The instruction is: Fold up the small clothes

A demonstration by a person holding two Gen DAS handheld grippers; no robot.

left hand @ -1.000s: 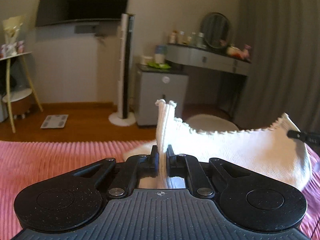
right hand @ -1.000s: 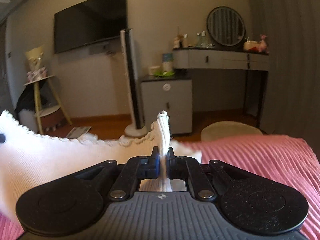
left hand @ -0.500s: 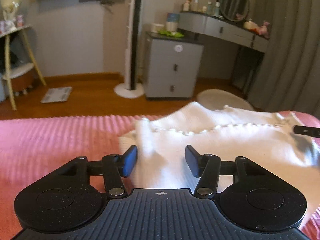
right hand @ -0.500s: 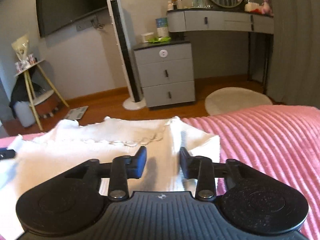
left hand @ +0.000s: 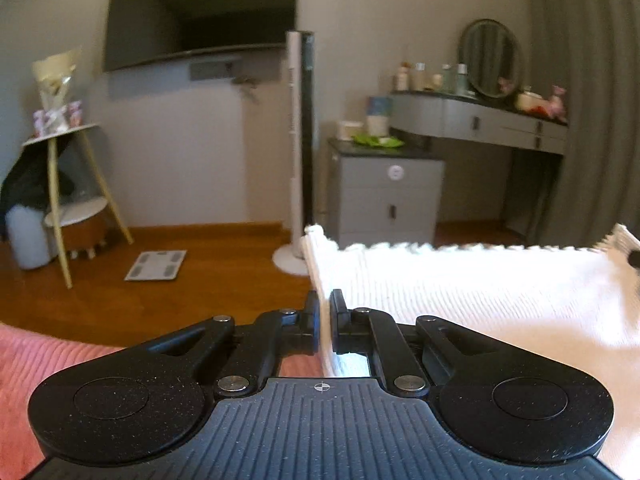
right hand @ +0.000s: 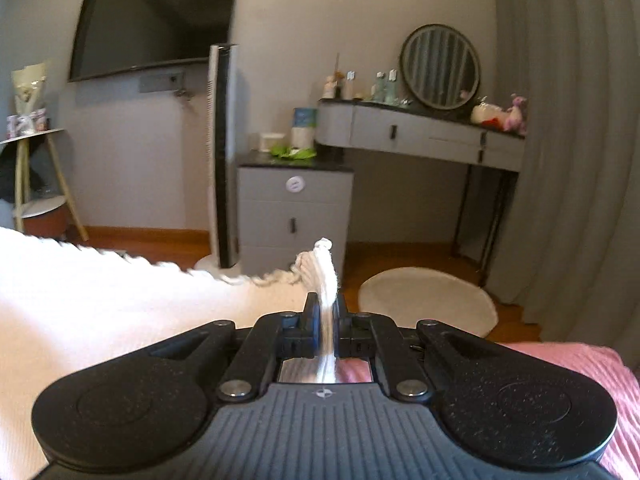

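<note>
A small white knitted garment with a scalloped edge is held up and stretched between my two grippers above the pink ribbed bedspread. My left gripper is shut on the garment's left corner, which sticks up between the jaws. My right gripper is shut on the garment's right corner; the cloth spreads away to the left. The tip of the right gripper shows at the far right edge of the left wrist view.
Beyond the bed edge lies a wooden floor with a bathroom scale, a tower fan, a grey drawer cabinet, a dressing table with a round mirror, a round rug and grey curtains.
Half a second ago both grippers were open over the garment lying on the bed. Both have closed on its corners and lifted it up, stretched between them.
</note>
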